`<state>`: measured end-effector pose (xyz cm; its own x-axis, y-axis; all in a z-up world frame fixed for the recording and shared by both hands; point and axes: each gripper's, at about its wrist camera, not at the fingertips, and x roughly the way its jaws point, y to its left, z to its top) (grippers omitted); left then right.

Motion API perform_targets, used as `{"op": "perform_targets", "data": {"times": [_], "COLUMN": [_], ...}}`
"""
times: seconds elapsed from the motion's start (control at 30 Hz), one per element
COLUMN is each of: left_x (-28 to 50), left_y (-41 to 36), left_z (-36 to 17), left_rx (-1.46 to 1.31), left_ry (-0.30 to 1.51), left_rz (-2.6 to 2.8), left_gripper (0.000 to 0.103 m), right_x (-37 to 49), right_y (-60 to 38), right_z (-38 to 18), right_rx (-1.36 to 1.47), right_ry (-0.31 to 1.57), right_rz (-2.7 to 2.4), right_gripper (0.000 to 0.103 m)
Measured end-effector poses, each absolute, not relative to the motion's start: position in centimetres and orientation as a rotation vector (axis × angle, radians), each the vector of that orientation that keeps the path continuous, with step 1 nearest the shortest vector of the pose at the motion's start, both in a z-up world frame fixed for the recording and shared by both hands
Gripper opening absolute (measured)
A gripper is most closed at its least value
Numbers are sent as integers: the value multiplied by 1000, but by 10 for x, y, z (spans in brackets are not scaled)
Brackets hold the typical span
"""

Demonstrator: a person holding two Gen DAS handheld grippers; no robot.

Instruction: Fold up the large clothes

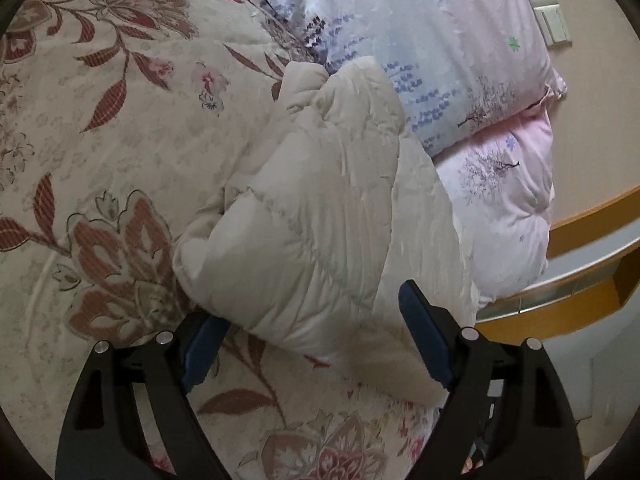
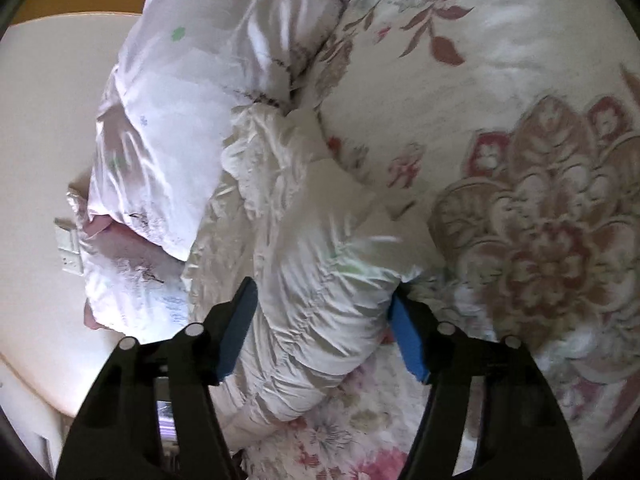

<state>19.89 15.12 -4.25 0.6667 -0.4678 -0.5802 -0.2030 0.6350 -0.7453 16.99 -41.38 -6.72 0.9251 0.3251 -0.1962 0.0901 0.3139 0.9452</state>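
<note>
A cream padded jacket (image 1: 312, 208) lies bunched on the floral bedspread (image 1: 120, 120), beside the pillows. In the left wrist view my left gripper (image 1: 312, 304) stands open just above the jacket's near end. The puffy edge lies between its blue pads (image 1: 424, 340), which do not squeeze it. In the right wrist view the same jacket (image 2: 312, 248) runs as a thick roll toward the camera. My right gripper (image 2: 325, 286) has its blue pads (image 2: 408, 340) against both sides of that roll, and the fabric fills the gap.
Two pink and blue printed pillows (image 1: 420, 40) (image 1: 500, 200) are stacked right of the jacket, and they also show as pillows (image 2: 180, 100) at upper left. A wooden ledge (image 1: 592, 216) and a wall switch plate (image 1: 552, 20) lie beyond them. The bedspread (image 2: 520, 160) spreads wide to the other side.
</note>
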Motion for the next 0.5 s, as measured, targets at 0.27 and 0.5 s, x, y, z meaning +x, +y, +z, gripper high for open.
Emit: {"op": "perform_targets", "data": {"times": [0.27, 0.5], "left_x": [204, 204], "left_y": [149, 161], "left_z": [-47, -55], "left_rx": [-984, -1064], "left_ry": [829, 804], "left_rz": [-166, -198], "left_gripper": [63, 19], "right_x": [177, 172], "right_y": [-411, -404], "right_z": [-67, -51], "right_rx": [1236, 1177], "right_ry": [397, 348], "right_rz": [132, 170], "right_gripper": [45, 14]}}
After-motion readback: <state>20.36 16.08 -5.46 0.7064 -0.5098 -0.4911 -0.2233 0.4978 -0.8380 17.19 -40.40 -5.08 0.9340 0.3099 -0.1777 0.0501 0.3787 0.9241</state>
